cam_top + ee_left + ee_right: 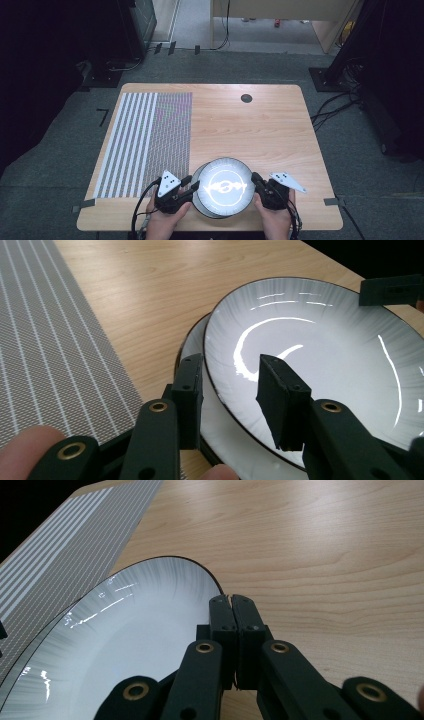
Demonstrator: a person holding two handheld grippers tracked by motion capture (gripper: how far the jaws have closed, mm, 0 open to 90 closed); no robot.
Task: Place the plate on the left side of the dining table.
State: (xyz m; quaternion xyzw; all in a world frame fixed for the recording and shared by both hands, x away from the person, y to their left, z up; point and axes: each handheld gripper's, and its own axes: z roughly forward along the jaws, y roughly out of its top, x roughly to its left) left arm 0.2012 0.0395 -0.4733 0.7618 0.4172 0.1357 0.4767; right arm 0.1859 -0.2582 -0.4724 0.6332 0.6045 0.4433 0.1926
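top plate: white, glossy, fine ribbed shading, thin dark rim, tilted over lower plate, nothing in either | place: near table edge, just right of striped mat | left gripper: jaws parted astride its rim, pads apart from it | right gripper: jaws clamped on opposite rim

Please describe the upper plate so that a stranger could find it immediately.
On the near edge of the wooden table, right of the striped mat, two plates are stacked. The upper plate is white with a thin dark rim, sitting offset over the lower plate.
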